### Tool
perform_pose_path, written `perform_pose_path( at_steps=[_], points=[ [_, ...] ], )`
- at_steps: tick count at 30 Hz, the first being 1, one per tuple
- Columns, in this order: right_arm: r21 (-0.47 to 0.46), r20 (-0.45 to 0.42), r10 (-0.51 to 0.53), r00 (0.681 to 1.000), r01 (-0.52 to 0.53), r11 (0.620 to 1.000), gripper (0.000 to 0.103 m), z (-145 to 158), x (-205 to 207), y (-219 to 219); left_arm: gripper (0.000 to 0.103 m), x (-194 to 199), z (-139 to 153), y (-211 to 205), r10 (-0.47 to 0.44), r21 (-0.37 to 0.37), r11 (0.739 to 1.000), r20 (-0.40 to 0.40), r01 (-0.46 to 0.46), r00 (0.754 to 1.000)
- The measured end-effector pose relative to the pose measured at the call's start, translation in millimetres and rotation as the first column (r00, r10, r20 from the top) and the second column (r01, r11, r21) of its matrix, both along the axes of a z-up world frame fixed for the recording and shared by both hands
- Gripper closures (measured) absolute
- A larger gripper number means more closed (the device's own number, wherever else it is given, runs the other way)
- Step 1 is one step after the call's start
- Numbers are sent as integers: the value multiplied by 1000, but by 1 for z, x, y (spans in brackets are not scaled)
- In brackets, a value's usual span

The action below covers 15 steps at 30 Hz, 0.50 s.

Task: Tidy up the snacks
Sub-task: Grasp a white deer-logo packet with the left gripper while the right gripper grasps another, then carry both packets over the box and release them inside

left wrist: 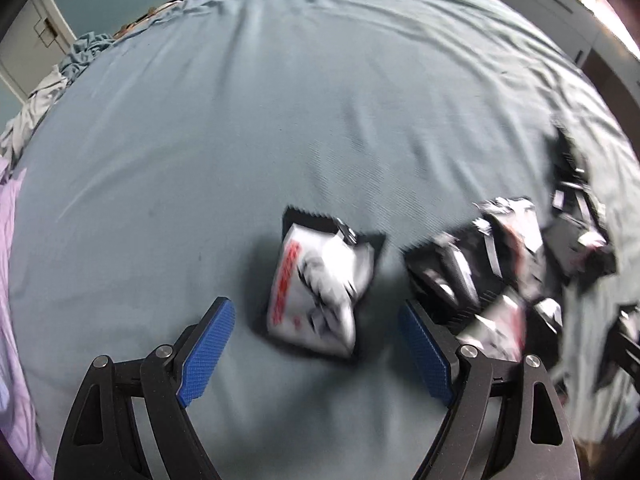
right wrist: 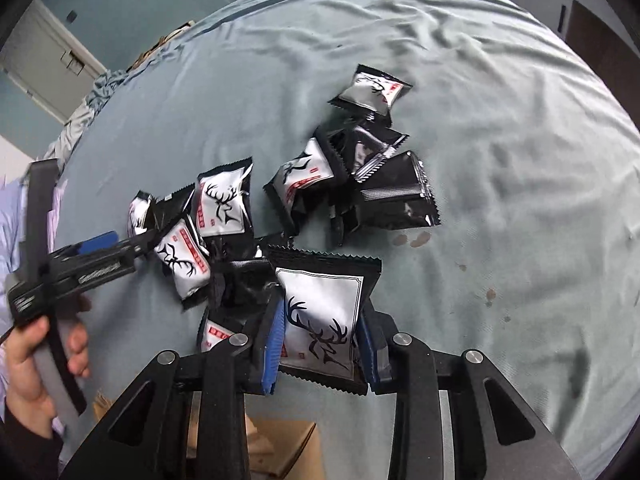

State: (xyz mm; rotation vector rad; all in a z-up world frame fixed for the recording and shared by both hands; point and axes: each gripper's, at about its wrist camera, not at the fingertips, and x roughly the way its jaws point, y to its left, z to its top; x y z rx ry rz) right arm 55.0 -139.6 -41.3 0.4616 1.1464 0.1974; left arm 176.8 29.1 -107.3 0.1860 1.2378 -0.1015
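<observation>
Right gripper clamps deer-print snack packet, lifted clear of pile. Left gripper spread wide, straddling blurred white packet, probably mid-reach.

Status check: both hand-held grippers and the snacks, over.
Left hand-held gripper open over a snack packet. Right hand-held gripper shut on deer-print packet. Pile scattered.

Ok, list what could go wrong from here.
1. The right gripper pinches its packet only at the side edges; the slick, puffy wrapper might slip out.
2. The left gripper is open around a lone packet, and that view is blurred, so closing now could miss or shove it.
3. The pile overlaps loosely; a careless reach could scatter it across the sheet.
</observation>
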Motion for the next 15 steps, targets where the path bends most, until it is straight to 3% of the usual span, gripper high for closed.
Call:
perform_pose_path(
  at_steps=[5, 6, 7, 9, 15],
  points=[
    [22, -7, -27, 1000, 27, 999, 72, -5, 4, -7, 16, 12, -5, 11, 82, -82, 993, 8, -81, 997],
    [25, -7, -29, 1000, 29, 999, 72, -6, 4, -7, 23, 10, -4, 10, 82, -74, 994, 17, -81, 996],
    [28, -6, -30, 1000, 30, 999, 72, -7, 4, -7, 38, 8, -2, 8, 69, -65, 996, 33, -67, 997],
    [22, -5, -29, 1000, 29, 999, 72, -7, 3, -7, 59, 4, 5, 5, 53, -59, 997, 51, -50, 997],
    [-59, 16, -15, 1000, 16, 998, 72, -8, -5, -3, 67, -20, 36, -6, 48, -52, 998, 139, -41, 989]
  ],
)
